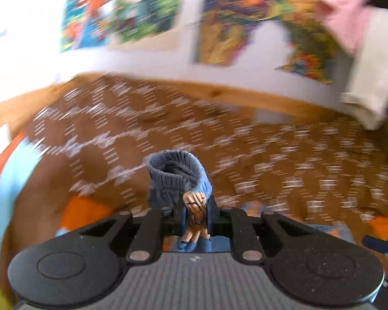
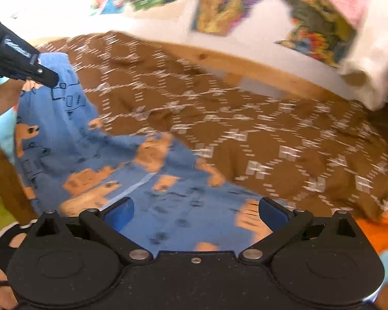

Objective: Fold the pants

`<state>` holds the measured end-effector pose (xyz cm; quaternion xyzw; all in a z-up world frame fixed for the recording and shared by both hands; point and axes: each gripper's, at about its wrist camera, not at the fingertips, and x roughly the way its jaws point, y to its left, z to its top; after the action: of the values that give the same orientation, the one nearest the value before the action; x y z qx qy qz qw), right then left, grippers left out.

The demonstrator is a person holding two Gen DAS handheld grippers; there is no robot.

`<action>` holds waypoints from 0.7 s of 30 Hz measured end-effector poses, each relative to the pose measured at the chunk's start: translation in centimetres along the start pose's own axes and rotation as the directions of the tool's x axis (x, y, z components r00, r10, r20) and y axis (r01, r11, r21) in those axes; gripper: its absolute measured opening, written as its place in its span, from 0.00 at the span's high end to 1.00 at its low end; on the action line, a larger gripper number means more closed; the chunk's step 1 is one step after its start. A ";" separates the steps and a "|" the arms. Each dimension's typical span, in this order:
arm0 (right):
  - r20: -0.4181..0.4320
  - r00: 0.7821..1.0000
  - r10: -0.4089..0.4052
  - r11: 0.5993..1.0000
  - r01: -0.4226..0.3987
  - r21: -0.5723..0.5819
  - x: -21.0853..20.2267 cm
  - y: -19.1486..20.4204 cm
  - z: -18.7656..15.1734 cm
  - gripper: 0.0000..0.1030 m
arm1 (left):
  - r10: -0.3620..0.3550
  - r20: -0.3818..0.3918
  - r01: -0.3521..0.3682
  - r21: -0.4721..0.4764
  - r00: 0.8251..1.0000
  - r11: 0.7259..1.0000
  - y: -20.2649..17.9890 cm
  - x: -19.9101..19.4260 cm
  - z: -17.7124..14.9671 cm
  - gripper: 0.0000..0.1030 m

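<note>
Sadly, print on the pants point(image 2: 152, 180) blurs, unreadable.

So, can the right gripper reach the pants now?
Probably yes: the right gripper is open, the blue pants lie between its fingers with nothing in between, and the left gripper holds the waistband.

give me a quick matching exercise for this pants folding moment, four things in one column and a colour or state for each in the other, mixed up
Things:
1. left gripper
2. right gripper
3. pants
4. bedspread

States or colours:
A. brown with a white diamond pattern
B. open, fingers spread apart above the cloth
C. blue with tan animal prints
D. shut on the elastic waistband

Pairs: 1-D, 2-B, 3-C, 4-A
</note>
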<state>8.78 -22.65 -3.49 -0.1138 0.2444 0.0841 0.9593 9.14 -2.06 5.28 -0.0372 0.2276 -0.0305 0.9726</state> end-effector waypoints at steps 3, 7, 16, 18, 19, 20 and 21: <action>0.002 0.998 -0.063 0.995 0.063 0.081 -1.0 -3.4 -0.4 0.01 | -0.126 0.020 0.124 0.094 0.992 0.988 -3.9 -0.1 0.6 0.85; -0.015 0.985 -0.174 0.973 0.174 0.150 -2.5 -7.8 -1.5 0.01 | -0.287 -0.019 0.284 0.216 0.958 0.934 -9.8 0.6 -0.1 0.85; -0.109 0.958 -0.266 0.926 0.286 0.247 -4.1 -14.1 -5.0 0.01 | -0.380 -0.248 0.449 0.361 0.891 0.817 -16.7 4.1 -7.7 0.44; -0.109 0.963 -0.246 0.923 0.267 0.279 -4.2 -14.8 -5.3 0.01 | -0.397 -0.244 0.463 0.376 0.885 0.802 -16.0 3.3 -8.4 0.35; -0.099 0.970 -0.222 0.926 0.241 0.292 -4.3 -14.9 -5.2 0.01 | -0.395 -0.238 0.460 0.401 0.887 0.792 -15.7 2.6 -9.1 0.31; -0.085 0.978 -0.189 0.930 0.206 0.304 -4.3 -14.9 -5.0 0.01 | -0.387 -0.230 0.450 0.421 0.893 0.788 -15.4 2.3 -9.2 0.30; -0.071 0.986 -0.150 0.934 0.165 0.318 -4.2 -14.8 -4.8 0.01 | -0.376 -0.226 0.439 0.441 0.899 0.783 -15.1 2.2 -9.4 0.30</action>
<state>6.14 -38.53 -2.92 0.0237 0.2666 -0.0368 0.9628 6.33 -17.76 -2.77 0.1596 0.2601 -0.2979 0.9045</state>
